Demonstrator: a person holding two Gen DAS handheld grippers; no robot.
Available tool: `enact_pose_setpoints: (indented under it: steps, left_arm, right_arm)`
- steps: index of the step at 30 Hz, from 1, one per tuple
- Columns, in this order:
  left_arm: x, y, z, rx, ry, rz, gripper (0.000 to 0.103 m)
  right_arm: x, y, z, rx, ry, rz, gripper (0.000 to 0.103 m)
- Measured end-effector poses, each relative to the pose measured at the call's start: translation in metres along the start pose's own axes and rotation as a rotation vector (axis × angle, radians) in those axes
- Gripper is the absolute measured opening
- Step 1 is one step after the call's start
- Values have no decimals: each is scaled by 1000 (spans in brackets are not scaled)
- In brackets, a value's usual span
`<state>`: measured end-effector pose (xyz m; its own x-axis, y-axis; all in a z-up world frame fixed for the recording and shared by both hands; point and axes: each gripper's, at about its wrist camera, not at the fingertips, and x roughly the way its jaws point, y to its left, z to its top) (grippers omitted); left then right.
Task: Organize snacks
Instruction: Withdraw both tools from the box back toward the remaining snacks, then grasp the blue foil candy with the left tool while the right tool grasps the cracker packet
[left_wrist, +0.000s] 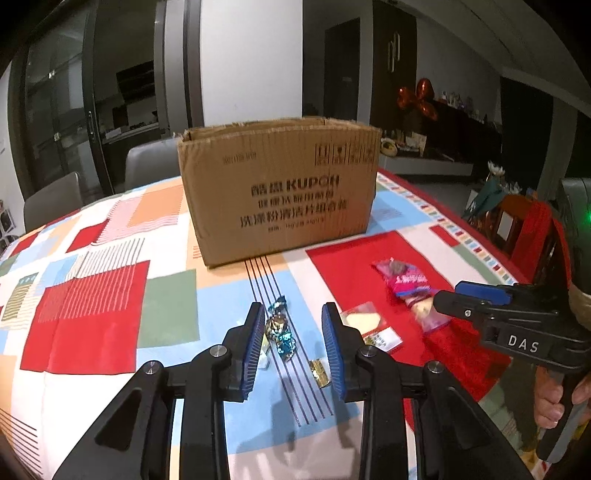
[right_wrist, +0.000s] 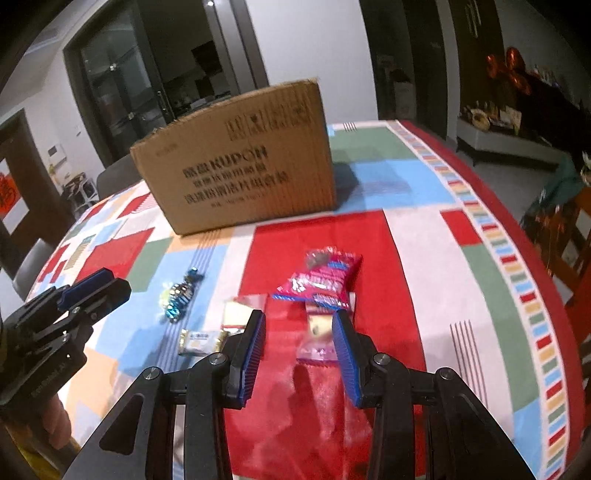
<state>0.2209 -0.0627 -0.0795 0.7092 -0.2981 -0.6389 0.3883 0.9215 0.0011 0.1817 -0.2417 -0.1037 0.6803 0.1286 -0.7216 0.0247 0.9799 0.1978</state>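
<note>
An open brown cardboard box stands at the back of the table. My left gripper is open, low over blue and gold foil candies that lie between its fingers. My right gripper is open above a clear packet with a cracker, next to a pink snack pack. A clear packet with a pale biscuit and a small gold-wrapped bar lie between the grippers. The right gripper also shows in the left wrist view.
The table wears a patchwork cloth of red, blue, green and white. Grey chairs stand at the far left. A wooden chair with red cloth stands at the right edge. The table edge curves down on the right.
</note>
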Motion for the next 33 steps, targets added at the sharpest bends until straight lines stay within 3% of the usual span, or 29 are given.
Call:
enact_pose_setpoints:
  steps: [22, 26, 33]
  left_arm:
    - [67, 12, -6, -41, 122, -14, 26]
    - [74, 11, -6, -44, 140, -15, 25]
    - [83, 15, -6, -73, 171, -26, 22]
  right_arm:
    - [41, -12, 3, 19, 66, -59, 39]
    - [46, -12, 3, 13, 75, -65, 48]
    - [51, -9, 2, -22, 74, -101, 48]
